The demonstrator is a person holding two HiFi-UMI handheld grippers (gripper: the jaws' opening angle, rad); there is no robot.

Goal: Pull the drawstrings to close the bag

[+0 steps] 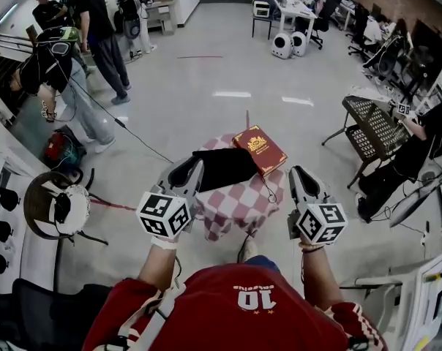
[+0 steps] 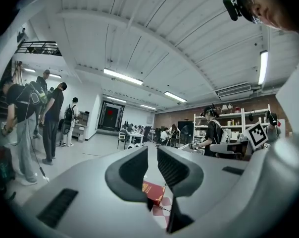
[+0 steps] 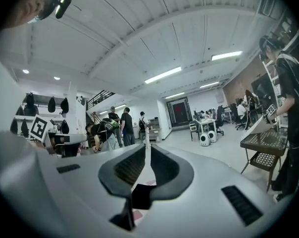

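Black drawstring bag (image 1: 222,168) flat on checked table (image 1: 239,209), beside red book (image 1: 260,149). Mouth cinched or not: unclear from here. Left gripper (image 1: 197,165), right gripper (image 1: 298,172) held off table's near side, jaws narrowly parted, empty.

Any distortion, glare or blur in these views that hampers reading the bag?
Head view: even light, edges bent by the wide lens, bag on the table sharp but small. Left gripper view: strong fisheye, dark corners, bright ceiling lamps, only the book shows past the left tool. Right gripper view: same fisheye, a dark sliver of bag under the right tool.
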